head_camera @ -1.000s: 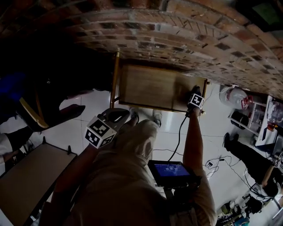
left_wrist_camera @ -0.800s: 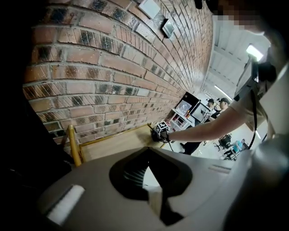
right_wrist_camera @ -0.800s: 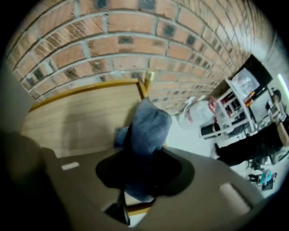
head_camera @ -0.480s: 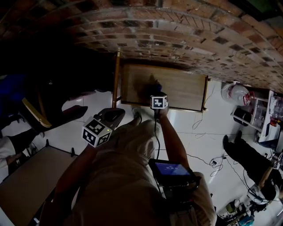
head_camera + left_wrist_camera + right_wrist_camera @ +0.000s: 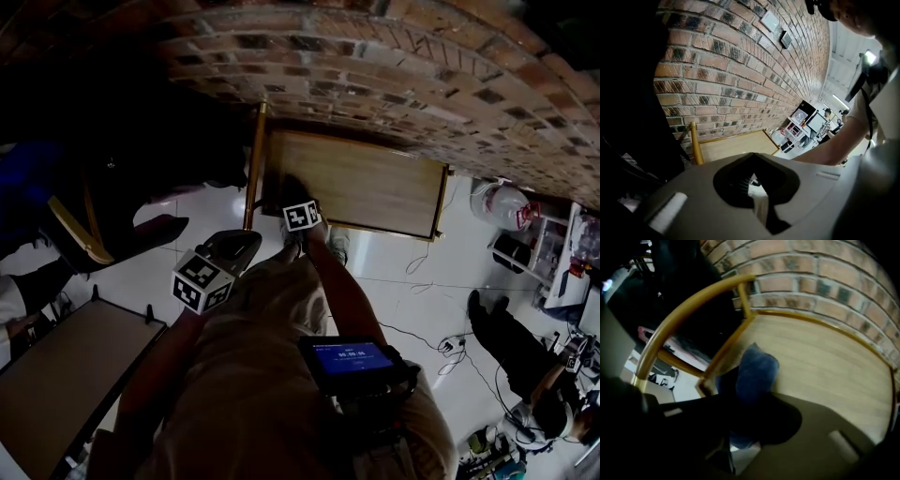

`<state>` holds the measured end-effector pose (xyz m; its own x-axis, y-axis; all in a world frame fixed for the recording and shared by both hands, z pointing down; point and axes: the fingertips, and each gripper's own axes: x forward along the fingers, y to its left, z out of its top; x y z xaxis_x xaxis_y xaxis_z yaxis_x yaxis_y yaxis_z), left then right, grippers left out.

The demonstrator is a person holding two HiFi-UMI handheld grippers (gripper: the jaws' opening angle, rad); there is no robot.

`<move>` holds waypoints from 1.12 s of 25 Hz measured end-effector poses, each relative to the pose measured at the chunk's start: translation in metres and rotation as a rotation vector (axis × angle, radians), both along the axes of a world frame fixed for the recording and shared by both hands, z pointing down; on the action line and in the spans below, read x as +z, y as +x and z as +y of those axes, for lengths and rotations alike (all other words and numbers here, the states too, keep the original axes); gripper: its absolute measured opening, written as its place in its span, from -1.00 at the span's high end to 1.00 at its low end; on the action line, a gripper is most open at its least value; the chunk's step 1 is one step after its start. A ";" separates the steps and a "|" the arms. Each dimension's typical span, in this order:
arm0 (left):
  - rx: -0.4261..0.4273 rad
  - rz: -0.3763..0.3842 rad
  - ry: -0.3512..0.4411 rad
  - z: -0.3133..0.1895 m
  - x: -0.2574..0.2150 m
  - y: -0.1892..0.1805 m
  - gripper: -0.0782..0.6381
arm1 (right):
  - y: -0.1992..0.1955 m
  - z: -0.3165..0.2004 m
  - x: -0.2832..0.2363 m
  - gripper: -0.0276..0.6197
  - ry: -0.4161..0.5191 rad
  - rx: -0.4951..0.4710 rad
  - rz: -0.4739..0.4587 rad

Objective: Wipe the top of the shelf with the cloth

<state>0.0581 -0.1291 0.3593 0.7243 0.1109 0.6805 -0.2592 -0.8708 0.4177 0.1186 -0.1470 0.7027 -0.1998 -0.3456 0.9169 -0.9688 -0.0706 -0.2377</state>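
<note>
The shelf's wooden top (image 5: 375, 187) stands against the brick wall, with a yellow rail (image 5: 689, 310) at its left end. In the right gripper view a blue cloth (image 5: 757, 369) lies bunched on the wood (image 5: 825, 357) by the front left corner. My right gripper (image 5: 754, 413) is shut on it. From the head view that gripper (image 5: 300, 208) sits at the top's near left corner over the dark cloth (image 5: 292, 190). My left gripper (image 5: 225, 258) hangs lower, over the floor in front of the shelf. Its jaws (image 5: 757, 187) are shut and hold nothing.
A brick wall (image 5: 394, 66) backs the shelf. A dark chair (image 5: 94, 225) and a table (image 5: 56, 375) stand to the left. At the right are a white bag (image 5: 497, 202), a white rack (image 5: 553, 253), a seated person (image 5: 525, 337) and floor cables (image 5: 441, 342).
My right gripper has swept the cloth leftward along the shelf top, from the right end to the front left corner. The left gripper has hardly moved.
</note>
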 end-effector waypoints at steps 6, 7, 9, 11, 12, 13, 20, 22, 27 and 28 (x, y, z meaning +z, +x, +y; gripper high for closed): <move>0.037 0.029 -0.022 0.006 0.000 0.015 0.78 | 0.225 0.158 0.004 0.53 -0.194 0.336 0.322; 0.047 0.033 -0.021 0.007 0.000 0.018 0.78 | 0.257 0.185 0.004 0.53 -0.205 0.427 0.325; 0.068 0.036 -0.018 0.010 -0.001 0.022 0.78 | 0.306 0.236 0.008 0.53 -0.222 0.623 0.271; 0.089 0.031 -0.014 0.014 0.000 0.023 0.78 | 0.343 0.279 0.011 0.53 -0.257 0.782 0.233; 0.099 0.026 -0.012 0.016 0.000 0.022 0.78 | 0.358 0.293 0.010 0.53 -0.280 0.821 0.244; 0.107 0.021 -0.009 0.018 0.001 0.022 0.78 | 0.372 0.300 0.008 0.53 -0.296 0.824 0.271; 0.072 0.020 0.026 0.022 0.000 0.015 0.78 | 0.387 0.297 0.005 0.56 -0.259 0.766 0.387; 0.045 0.022 0.026 0.023 0.002 0.014 0.78 | 0.386 0.295 0.009 0.56 -0.228 0.785 0.356; -0.004 0.022 0.048 0.040 0.002 0.015 0.78 | 0.382 0.296 0.015 0.56 -0.252 0.825 0.196; -0.014 0.022 0.058 0.045 0.000 0.015 0.78 | 0.380 0.300 0.015 0.55 -0.258 0.832 0.178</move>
